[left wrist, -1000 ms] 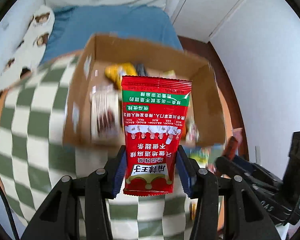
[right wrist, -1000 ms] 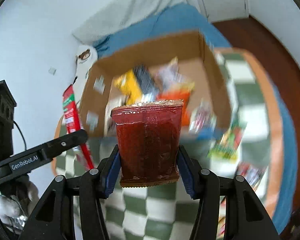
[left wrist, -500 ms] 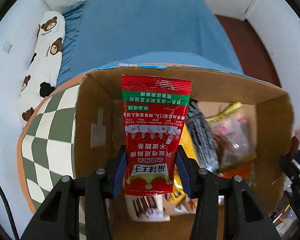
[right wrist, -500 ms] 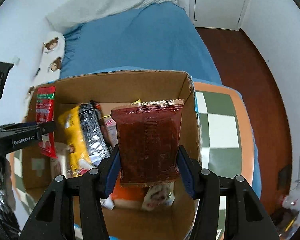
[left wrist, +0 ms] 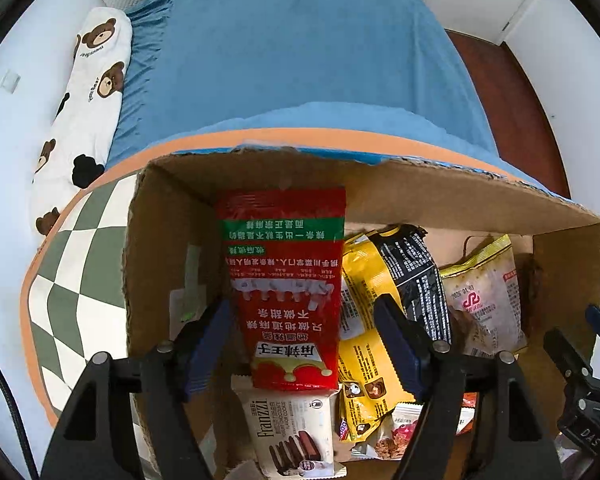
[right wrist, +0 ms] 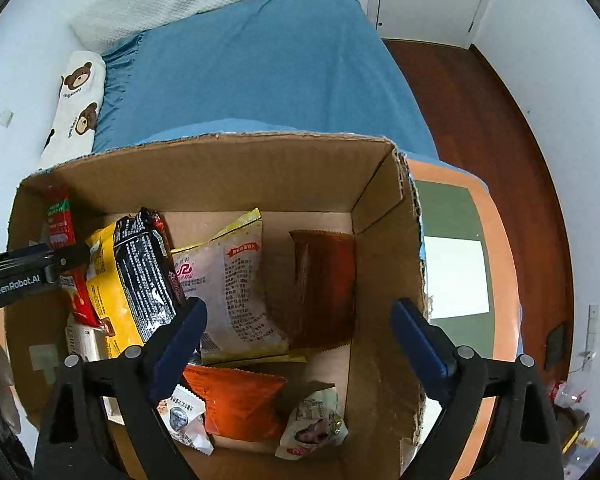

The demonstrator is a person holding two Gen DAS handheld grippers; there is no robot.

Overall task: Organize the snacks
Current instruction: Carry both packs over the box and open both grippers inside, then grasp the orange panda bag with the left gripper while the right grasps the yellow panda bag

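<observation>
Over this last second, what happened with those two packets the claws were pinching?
Both grippers moved from above the table to over the cardboard box, then opened. The left gripper released the red packet at the box's left wall; the right gripper dropped the dark red pouch by its right wall. The other snacks inside stayed put.

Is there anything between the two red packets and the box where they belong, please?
No. Both are already inside the box: the red packet stands at its left wall between the open left gripper fingers, and the dark red packet leans at the right wall, beyond the open right gripper.
</observation>
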